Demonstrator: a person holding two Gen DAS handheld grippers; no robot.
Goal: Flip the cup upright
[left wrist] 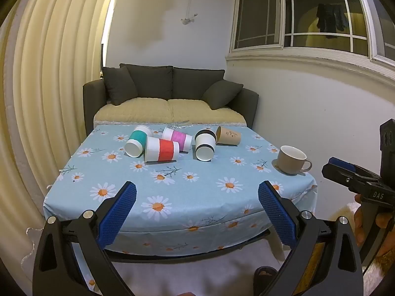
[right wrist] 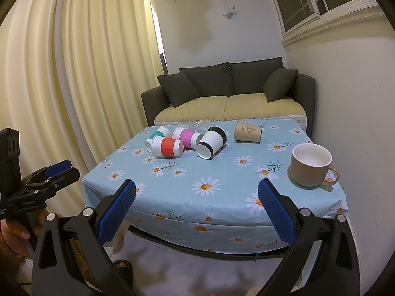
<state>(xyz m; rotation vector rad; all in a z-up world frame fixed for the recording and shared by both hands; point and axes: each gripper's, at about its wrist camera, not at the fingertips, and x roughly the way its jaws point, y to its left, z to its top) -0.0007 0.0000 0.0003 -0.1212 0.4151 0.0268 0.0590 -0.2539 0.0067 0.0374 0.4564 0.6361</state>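
Observation:
Several paper cups lie on their sides at the far part of the table: a teal-banded cup (left wrist: 135,141) (right wrist: 158,134), a red-banded cup (left wrist: 161,149) (right wrist: 167,147), a pink-banded cup (left wrist: 177,137) (right wrist: 186,136), a black-banded cup (left wrist: 205,145) (right wrist: 211,142) and a brown cup (left wrist: 228,135) (right wrist: 247,132). A beige mug (left wrist: 292,159) (right wrist: 311,165) stands upright at the right. My left gripper (left wrist: 197,211) (right wrist: 60,170) is open and empty in front of the table's near edge. My right gripper (right wrist: 196,209) (left wrist: 339,166) is open and empty, also short of the table.
The table carries a blue daisy-print cloth (left wrist: 192,192) (right wrist: 222,192). A clear glass object (right wrist: 198,123) lies behind the cups. A dark sofa (left wrist: 170,91) stands behind the table, a cream curtain (left wrist: 49,86) to the left, a wall to the right.

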